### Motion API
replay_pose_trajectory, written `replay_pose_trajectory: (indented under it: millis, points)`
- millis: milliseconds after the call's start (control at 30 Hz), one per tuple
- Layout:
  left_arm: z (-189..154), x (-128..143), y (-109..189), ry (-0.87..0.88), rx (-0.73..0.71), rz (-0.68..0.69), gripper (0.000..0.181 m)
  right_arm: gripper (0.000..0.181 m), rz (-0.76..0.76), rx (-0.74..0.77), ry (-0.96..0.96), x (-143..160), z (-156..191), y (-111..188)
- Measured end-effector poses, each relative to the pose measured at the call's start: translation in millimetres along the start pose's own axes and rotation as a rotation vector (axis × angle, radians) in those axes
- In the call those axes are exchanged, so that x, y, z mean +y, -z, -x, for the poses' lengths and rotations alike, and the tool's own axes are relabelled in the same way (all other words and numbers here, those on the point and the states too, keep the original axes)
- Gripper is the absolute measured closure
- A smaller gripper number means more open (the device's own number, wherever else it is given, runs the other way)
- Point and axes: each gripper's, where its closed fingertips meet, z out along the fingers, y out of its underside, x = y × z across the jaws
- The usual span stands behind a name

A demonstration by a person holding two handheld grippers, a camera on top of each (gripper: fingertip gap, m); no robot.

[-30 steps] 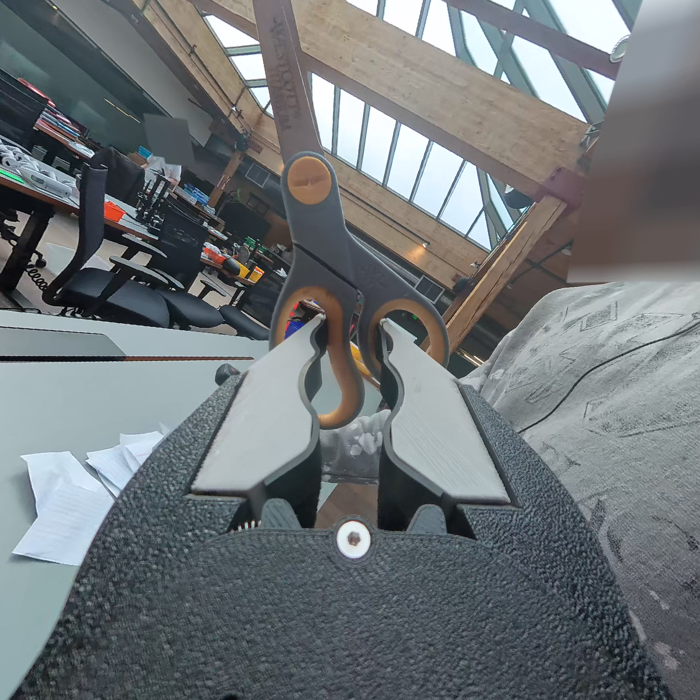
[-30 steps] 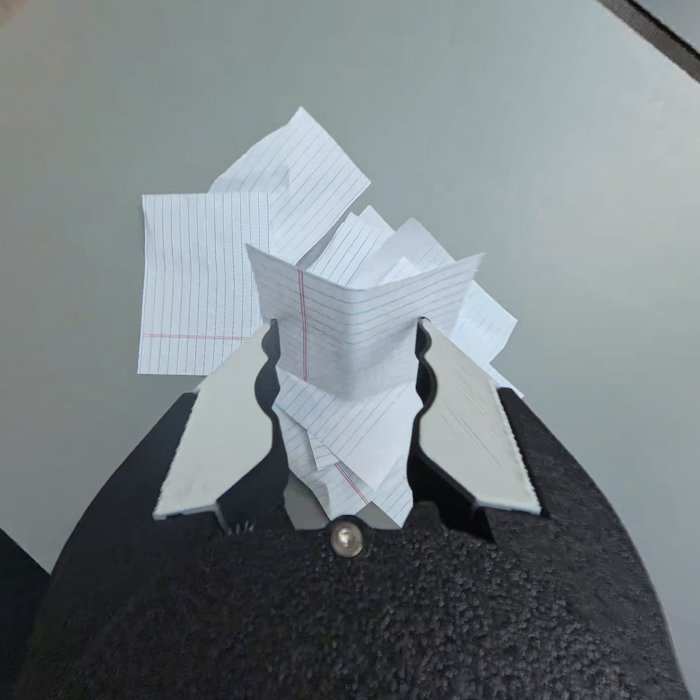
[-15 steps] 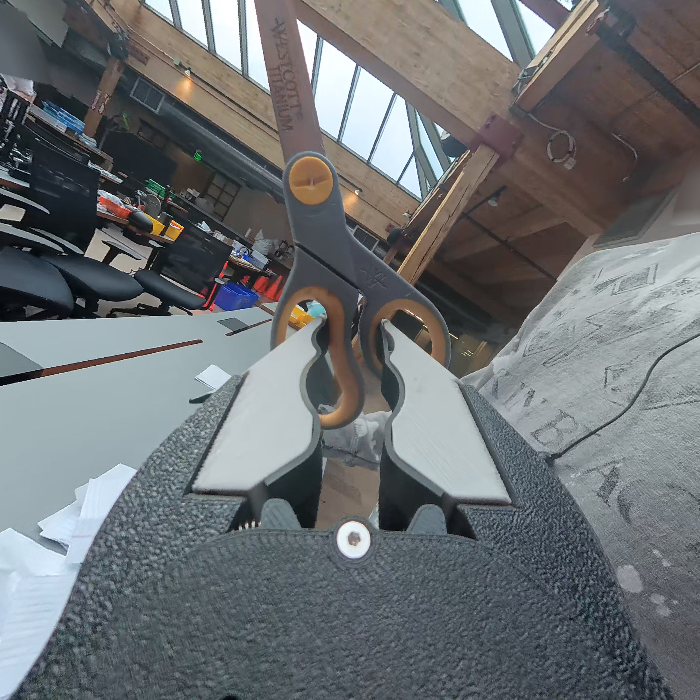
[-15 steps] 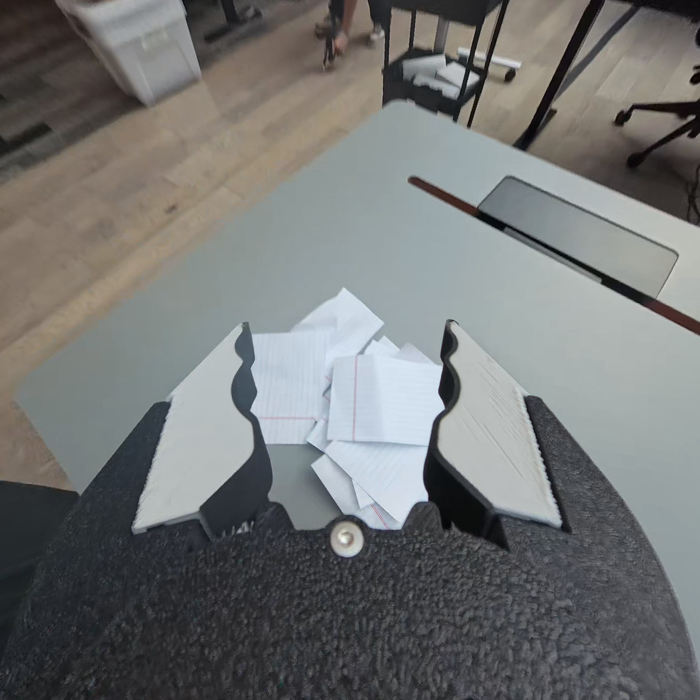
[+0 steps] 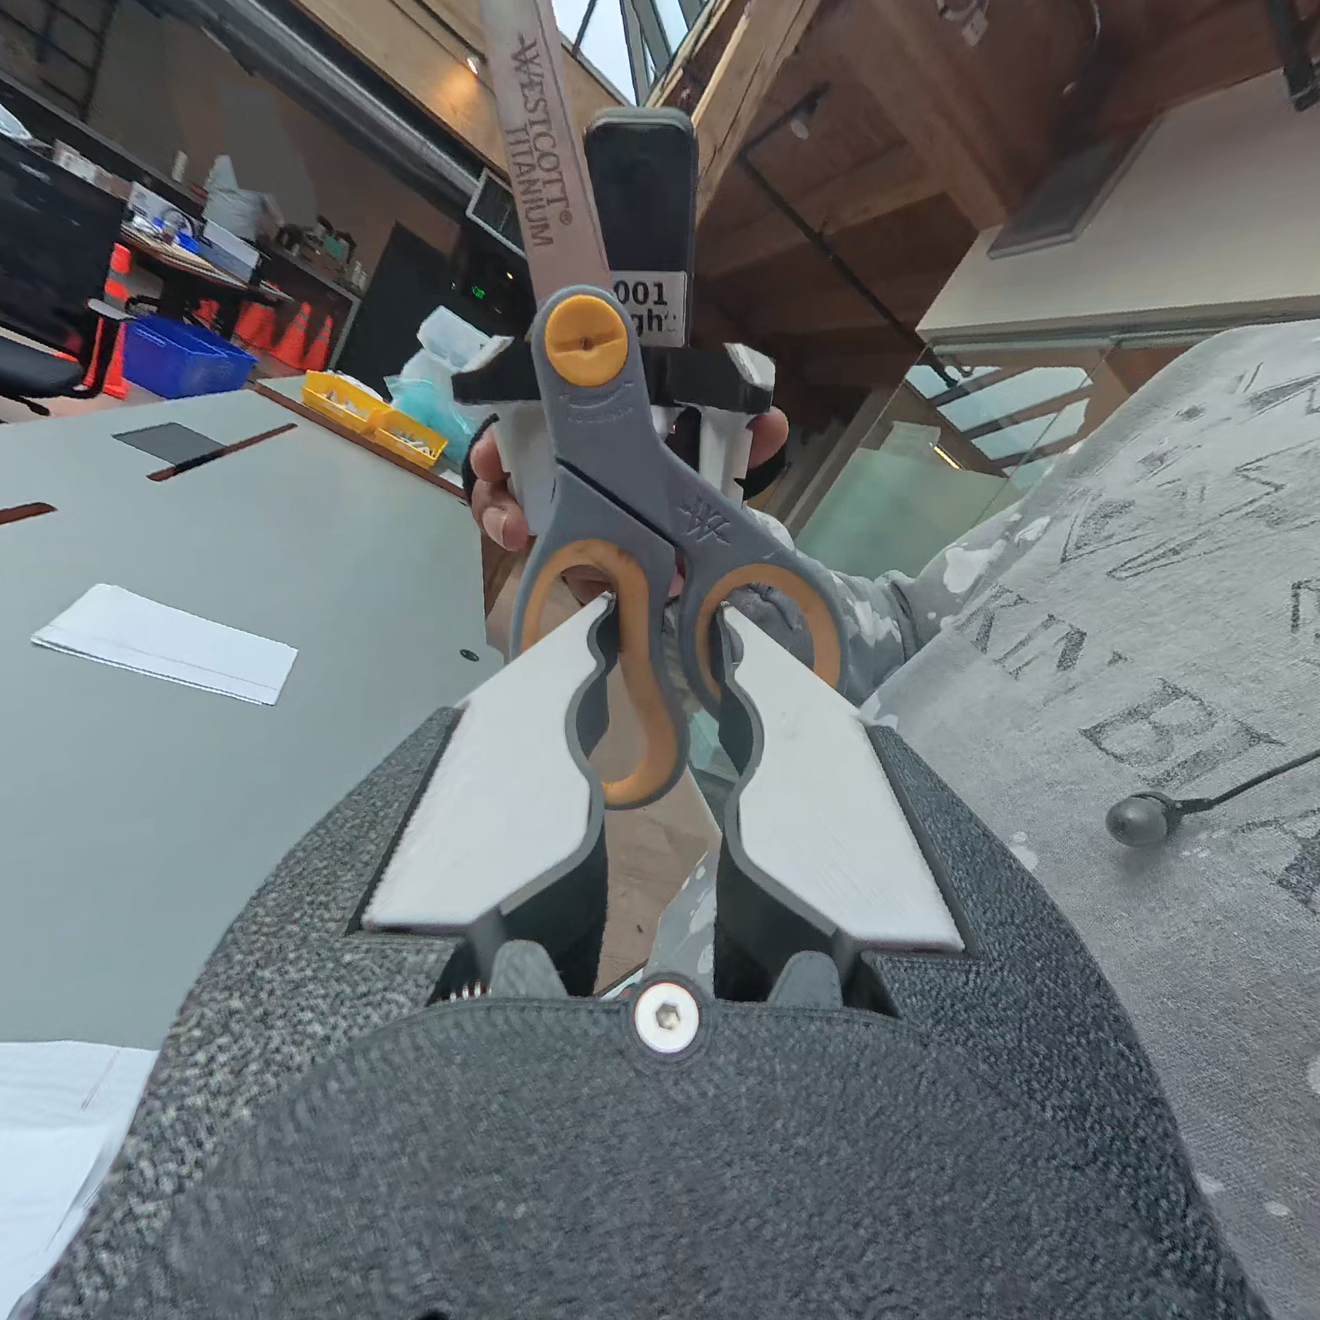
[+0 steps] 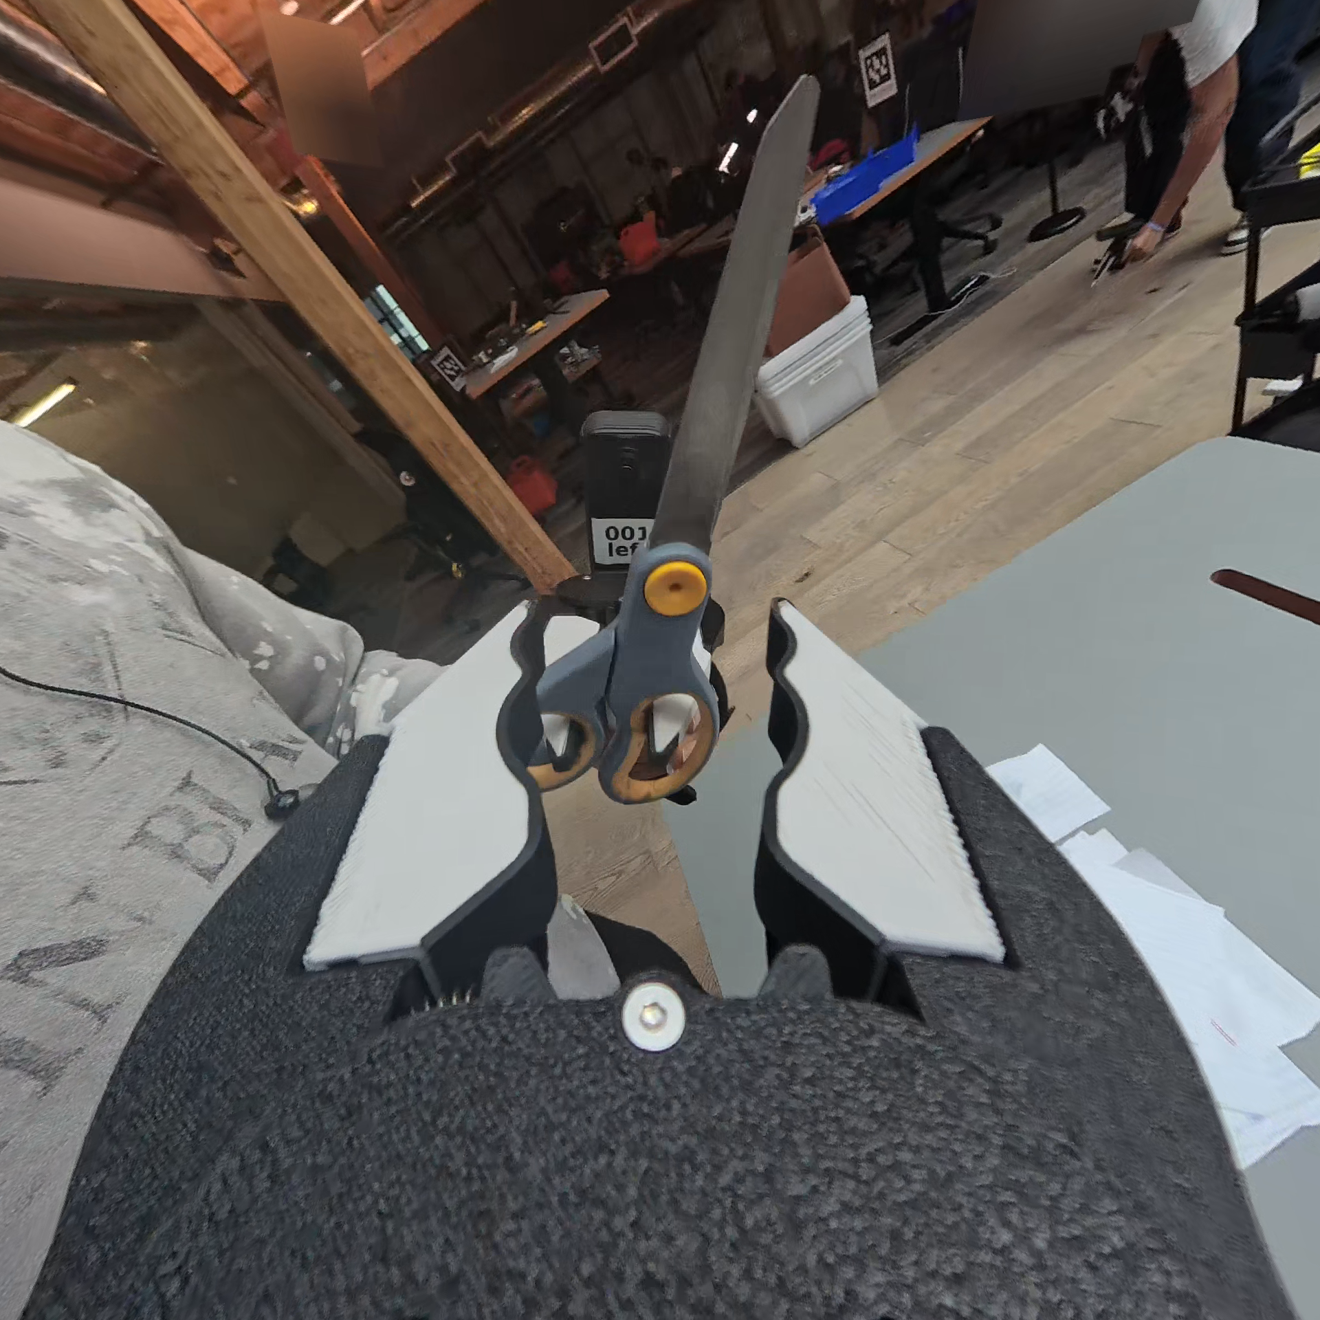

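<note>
Scissors (image 5: 643, 557) still in left gripper (image 5: 668, 607); right gripper (image 6: 650, 607), now paperless, opposite.

One pair of scissors (image 5: 628, 528), above near edge of grey table (image 5: 236, 771), blades up.
Two grippers: left gripper (image 5: 668, 621) at scissors' handle loops, right gripper (image 6: 646, 643) facing it across same edge.
One folded paper sheet (image 5: 168, 643) on table, far side from edge.
One loose pile of lined paper scraps (image 6: 1171, 950) on table near edge; piece count cannot be told.
Two yellow bins (image 5: 371, 414) beyond table's far end.
One blue bin (image 5: 182, 357) beyond table.
</note>
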Motion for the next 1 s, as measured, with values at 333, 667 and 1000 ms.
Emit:
replay_pose_trajectory:
  millis: [333,667,1000]
  points:
    - [39.8,87.4,-199.0,0.108,-0.163,0.256,0.147,0.158,-0.108,0.092,0.052,42.8,-32.6,186.4]
    - [59.3,107.8,-328.6,0.025,-0.212,0.339,0.142,0.159,-0.332,-0.018,0.204,31.3,-37.6,294.8]
    - [88.7,104.9,-337.7,-0.104,-0.155,0.418,0.157,0.157,-0.167,-0.118,0.181,30.8,-62.7,295.0]
